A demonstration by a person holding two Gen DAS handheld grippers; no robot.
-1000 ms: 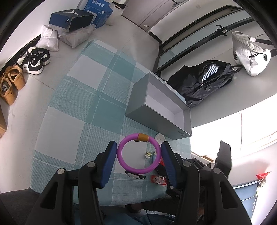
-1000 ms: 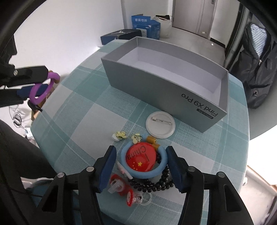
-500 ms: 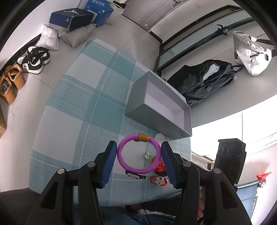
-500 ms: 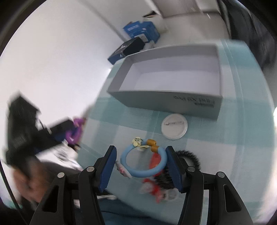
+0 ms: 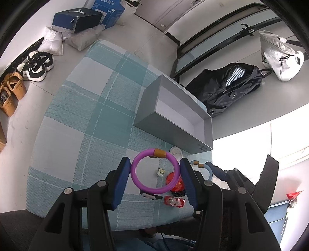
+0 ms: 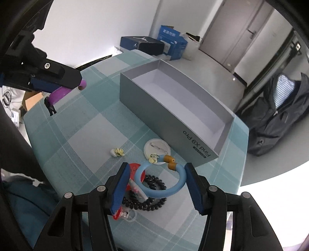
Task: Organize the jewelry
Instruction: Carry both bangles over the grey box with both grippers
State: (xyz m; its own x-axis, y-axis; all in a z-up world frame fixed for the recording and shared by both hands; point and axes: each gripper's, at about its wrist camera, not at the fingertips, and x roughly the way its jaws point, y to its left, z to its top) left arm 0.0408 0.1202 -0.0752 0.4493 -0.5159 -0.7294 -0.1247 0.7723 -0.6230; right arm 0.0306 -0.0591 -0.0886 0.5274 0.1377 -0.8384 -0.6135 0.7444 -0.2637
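Note:
My left gripper [image 5: 155, 170] is shut on a purple bangle [image 5: 135, 174] with a gold bead and holds it high above the table. My right gripper [image 6: 156, 181] is shut on a light blue bangle [image 6: 178, 190] with gold ends, lifted above the pile. An open grey box [image 6: 150, 100], empty inside, lies on the checked cloth; it also shows in the left wrist view [image 5: 154, 100]. Under the right gripper lie a red badge [image 6: 133, 170], a black bead bracelet [image 6: 152, 204], a white round badge [image 6: 154, 147], a small flower earring [image 6: 116, 152] and a red clip [image 6: 117, 216].
The round table [image 5: 77, 125] has a teal checked cloth. Shoes [image 5: 36, 65], boxes [image 5: 77, 17] and bags sit on the floor to the left. A black backpack [image 5: 231, 88] and a silver bag [image 5: 278, 54] lie beyond the box.
My right gripper has lifted the blue bangle off the red badge and swung across the table. My left gripper holds the purple bangle slightly higher, almost unmoved.

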